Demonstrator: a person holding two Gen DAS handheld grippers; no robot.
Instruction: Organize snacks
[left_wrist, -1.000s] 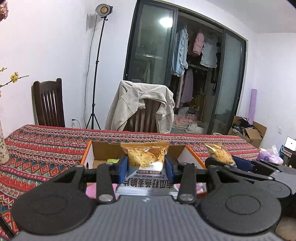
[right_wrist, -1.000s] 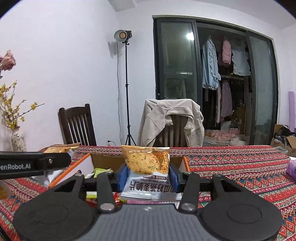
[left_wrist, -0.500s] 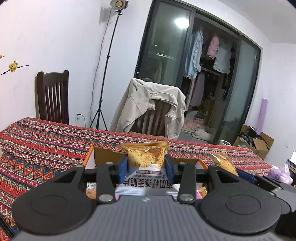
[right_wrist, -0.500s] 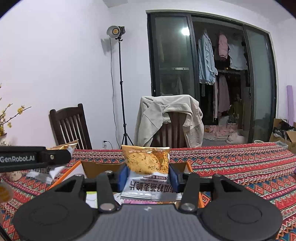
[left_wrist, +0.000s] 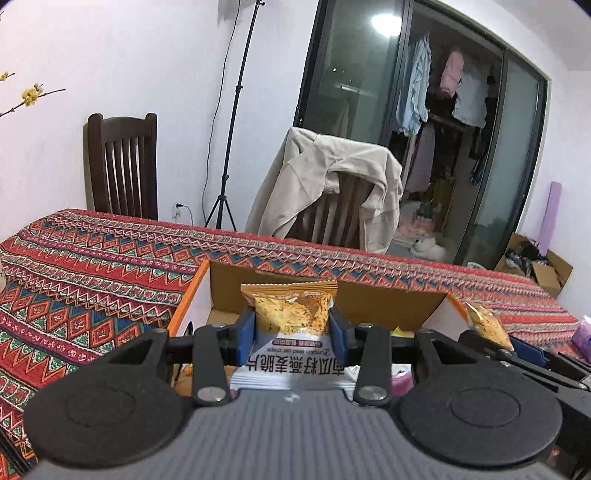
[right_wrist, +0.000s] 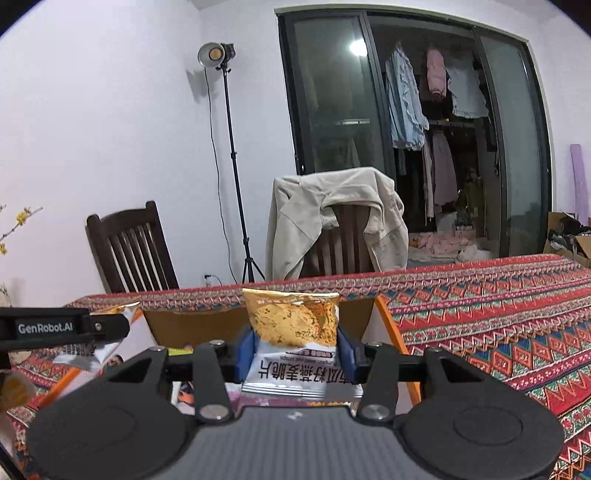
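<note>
Left wrist view: the left tool (left_wrist: 291, 328) pinches a snack packet (left_wrist: 291, 332) between its 2 blue pads (left_wrist: 246, 329), orange end pointing away, white printed end toward the camera. The packet hangs over an open cardboard box (left_wrist: 373, 299) with orange edges that sits on the patterned tabletop (left_wrist: 92, 266). At the right edge, the right tool (left_wrist: 517, 350) shows with a second packet (left_wrist: 485, 325) in its grip, above the box's right side. A chair draped with a beige jacket (left_wrist: 325, 184) stands behind the tabletop.

Right wrist view: the right tool (right_wrist: 295, 349) is pressed onto its own packet (right_wrist: 293, 339), held above the same box (right_wrist: 184, 325). The left tool (right_wrist: 110, 325) reaches in from the left, its packet (right_wrist: 118, 314) partly hidden. More wrappers lie inside the box, too obscured to identify.
</note>
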